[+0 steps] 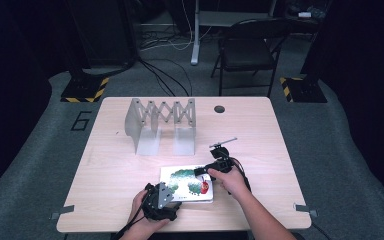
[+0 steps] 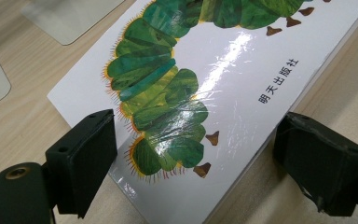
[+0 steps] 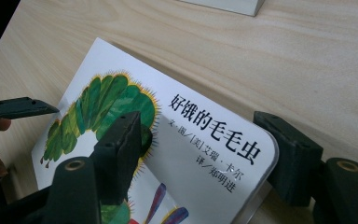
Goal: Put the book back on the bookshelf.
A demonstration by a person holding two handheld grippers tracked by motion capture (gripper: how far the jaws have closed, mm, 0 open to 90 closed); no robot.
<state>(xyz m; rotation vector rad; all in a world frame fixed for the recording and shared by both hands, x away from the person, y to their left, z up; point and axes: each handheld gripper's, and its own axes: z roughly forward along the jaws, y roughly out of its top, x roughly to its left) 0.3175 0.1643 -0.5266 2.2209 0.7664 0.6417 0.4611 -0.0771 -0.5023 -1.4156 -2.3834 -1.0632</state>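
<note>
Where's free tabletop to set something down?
Bare patches on the light wooden table: left strip beside the grey accordion metal rack; right side past the round cable hole; far-left near edge. Crowded: near centre, where both grippers flank the white caterpillar picture book.

Beyond our two grippers, the grey folding metal book rack (image 1: 161, 125) blocks the far side; bare wooden tabletop (image 1: 260, 135) lies open to our right.

Right gripper (image 3: 198, 158) jaws are seen spread either side of the picture book's (image 3: 205, 154) rounded corner, flat on the wooden table (image 3: 261, 60). Left gripper (image 3: 18, 108) is glimpsed at the far edge.
</note>
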